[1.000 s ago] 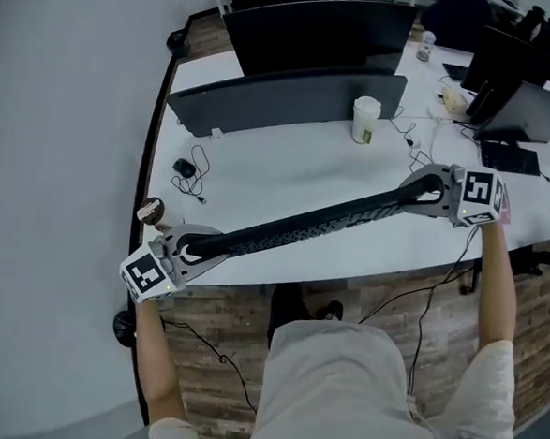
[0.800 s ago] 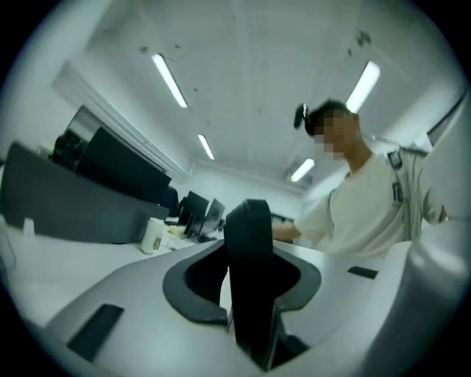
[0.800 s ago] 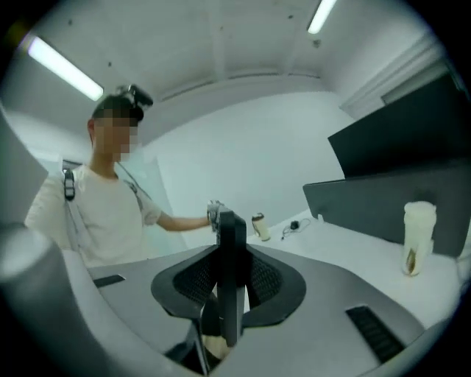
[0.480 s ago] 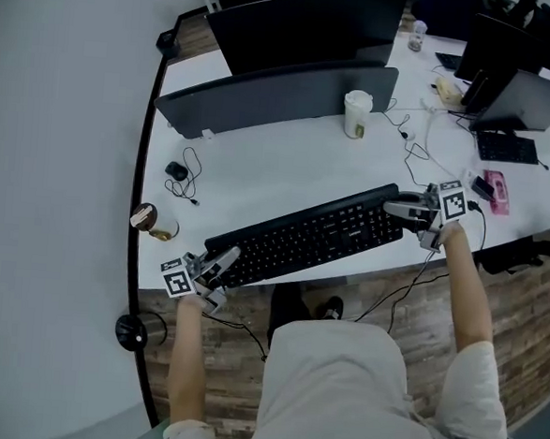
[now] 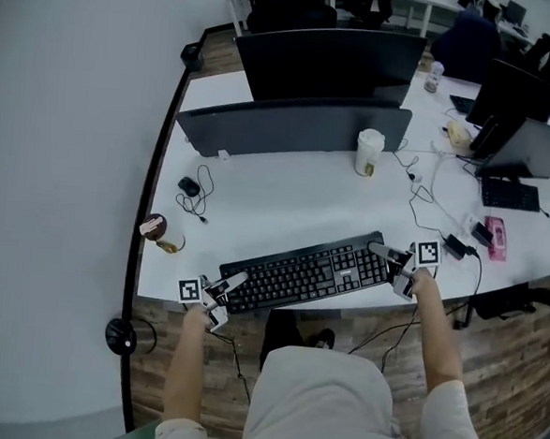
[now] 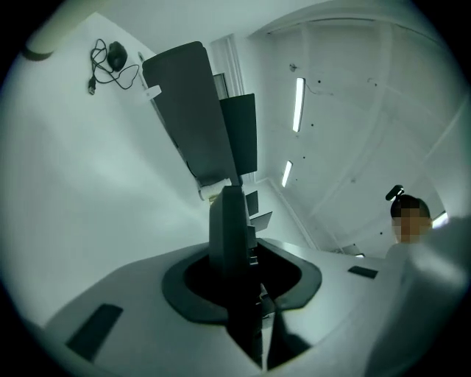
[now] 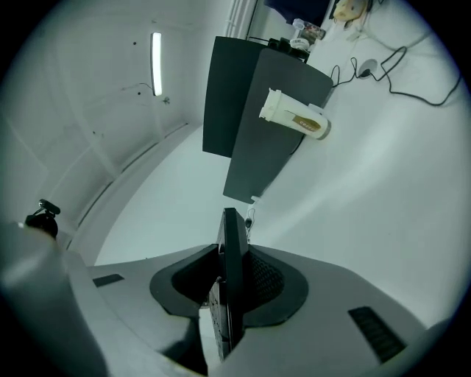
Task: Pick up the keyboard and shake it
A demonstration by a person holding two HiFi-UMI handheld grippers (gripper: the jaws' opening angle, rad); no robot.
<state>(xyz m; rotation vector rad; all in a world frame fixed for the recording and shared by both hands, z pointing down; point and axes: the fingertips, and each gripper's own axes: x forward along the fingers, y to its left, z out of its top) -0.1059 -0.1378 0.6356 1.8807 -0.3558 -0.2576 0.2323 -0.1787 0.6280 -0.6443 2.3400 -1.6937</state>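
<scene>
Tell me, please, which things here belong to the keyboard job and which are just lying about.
Job: keyboard; left tool and right tool, jaws opening, the keyboard's ends between them.
Lying about: paper cup, wired mouse, monitor.

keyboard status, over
Gripping keyboard ends: left tool, right tool, jaws opening. Lies level at desk near edge. Nothing blocking, cup far back.

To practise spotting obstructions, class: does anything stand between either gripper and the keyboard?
Nothing visible does. The keyboard sits directly between the jaws of the left gripper at one end and the right gripper at the other. Both pairs of jaws are opening, with the keyboard's edge between them.
</scene>
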